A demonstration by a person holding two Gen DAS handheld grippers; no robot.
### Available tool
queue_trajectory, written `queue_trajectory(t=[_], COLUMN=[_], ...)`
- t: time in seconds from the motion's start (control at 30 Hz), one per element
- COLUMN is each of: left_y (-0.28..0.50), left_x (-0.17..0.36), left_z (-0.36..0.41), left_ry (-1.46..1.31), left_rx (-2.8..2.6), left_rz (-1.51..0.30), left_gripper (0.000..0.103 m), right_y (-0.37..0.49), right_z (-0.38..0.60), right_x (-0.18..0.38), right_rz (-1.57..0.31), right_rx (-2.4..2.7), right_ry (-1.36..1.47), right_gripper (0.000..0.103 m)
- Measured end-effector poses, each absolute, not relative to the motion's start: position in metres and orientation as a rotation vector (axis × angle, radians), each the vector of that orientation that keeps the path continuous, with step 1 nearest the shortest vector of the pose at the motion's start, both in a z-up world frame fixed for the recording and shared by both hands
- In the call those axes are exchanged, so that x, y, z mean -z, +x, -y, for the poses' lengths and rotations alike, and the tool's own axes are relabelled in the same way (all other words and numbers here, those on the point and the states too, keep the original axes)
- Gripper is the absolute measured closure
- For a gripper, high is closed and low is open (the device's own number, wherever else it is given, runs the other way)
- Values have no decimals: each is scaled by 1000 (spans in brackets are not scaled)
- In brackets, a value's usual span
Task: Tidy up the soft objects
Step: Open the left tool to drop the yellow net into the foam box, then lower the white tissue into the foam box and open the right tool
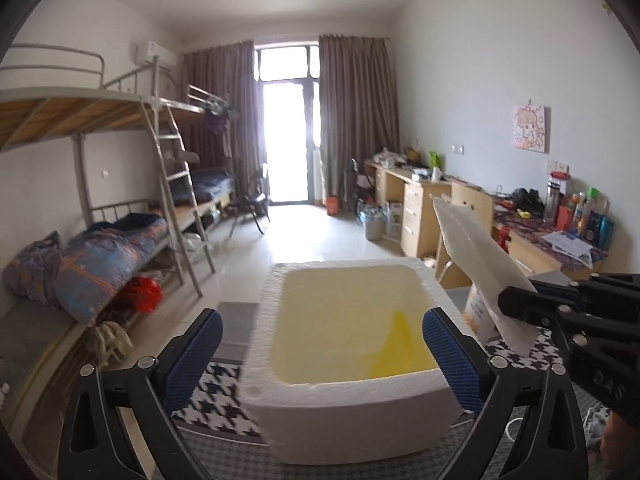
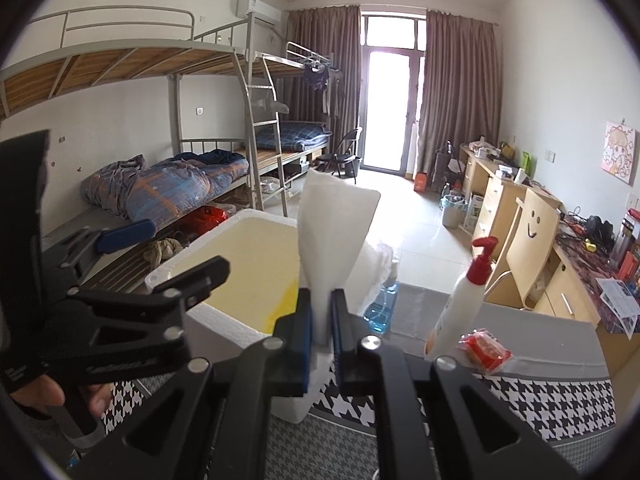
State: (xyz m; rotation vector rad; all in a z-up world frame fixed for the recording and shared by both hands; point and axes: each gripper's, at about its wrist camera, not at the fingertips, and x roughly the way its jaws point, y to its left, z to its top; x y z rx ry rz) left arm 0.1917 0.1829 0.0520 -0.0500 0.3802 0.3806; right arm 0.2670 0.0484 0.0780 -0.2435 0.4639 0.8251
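Houndstooth-clothed bench (image 2: 540, 396): a white tissue (image 2: 334, 232) is pinched upright by the right claw (image 2: 321, 316), just right of the foam box (image 1: 344, 320) straddled by the spread left claw (image 1: 320, 356).

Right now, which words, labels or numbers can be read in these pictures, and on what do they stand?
"DAS": embossed on the body of the right tool, which grips the tissue.
Left tool body: embossed lettering, too blurred.
Pump bottle label: too blurred.
Desk papers: too small.

Houndstooth table (image 2: 540, 404), foam box (image 1: 344, 420), lotion bottle (image 2: 456, 312)
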Motion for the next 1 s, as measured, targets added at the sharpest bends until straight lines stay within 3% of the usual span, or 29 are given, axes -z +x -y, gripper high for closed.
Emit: queue_trajectory(t=[1.0], left_y=[163], left_x=[-44], left_z=[-197], left_ry=[-105], left_rx=[-387], left_rz=[-368], left_gripper=[1], right_y=[292], right_z=[-99], right_x=[-59], right_rz=[-587], right_rx=[-931], right_ry=[-284], right_gripper=[89])
